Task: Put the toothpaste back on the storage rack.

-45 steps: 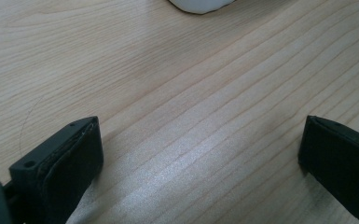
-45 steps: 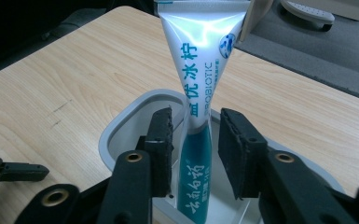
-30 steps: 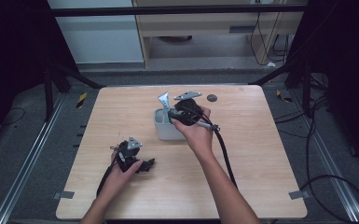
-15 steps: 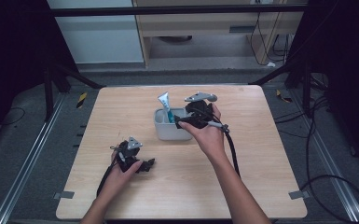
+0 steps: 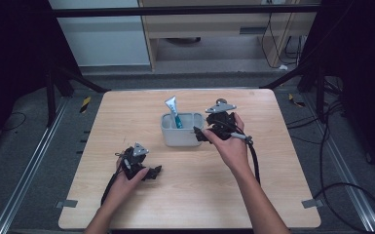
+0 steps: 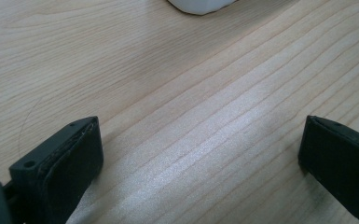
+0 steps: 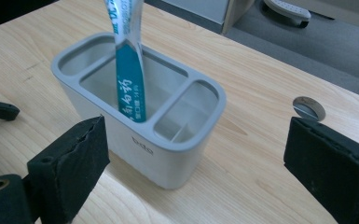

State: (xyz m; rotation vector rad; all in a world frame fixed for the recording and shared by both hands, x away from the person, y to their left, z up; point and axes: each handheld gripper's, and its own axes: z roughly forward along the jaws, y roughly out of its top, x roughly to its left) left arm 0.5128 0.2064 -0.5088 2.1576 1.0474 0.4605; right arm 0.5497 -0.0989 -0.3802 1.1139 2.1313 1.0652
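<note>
High view: toothpaste tube (image 5: 172, 110) already upright in grey holder (image 5: 181, 137); right claw (image 5: 200, 134) wide, empty, beside holder; left claw (image 5: 152, 172) wide, idle on near bench (image 5: 272, 185).

The tube's (image 7: 129, 70) top is cut off by the right gripper view's upper edge, its foot hidden inside the holder (image 7: 168, 140). The holder's small lettering is too blurred to read.

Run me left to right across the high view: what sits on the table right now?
Left hand-held gripper → grey holder, with the toothpaste tube standing in it → right hand-held gripper, its open jaws just off the holder's right side.
</note>
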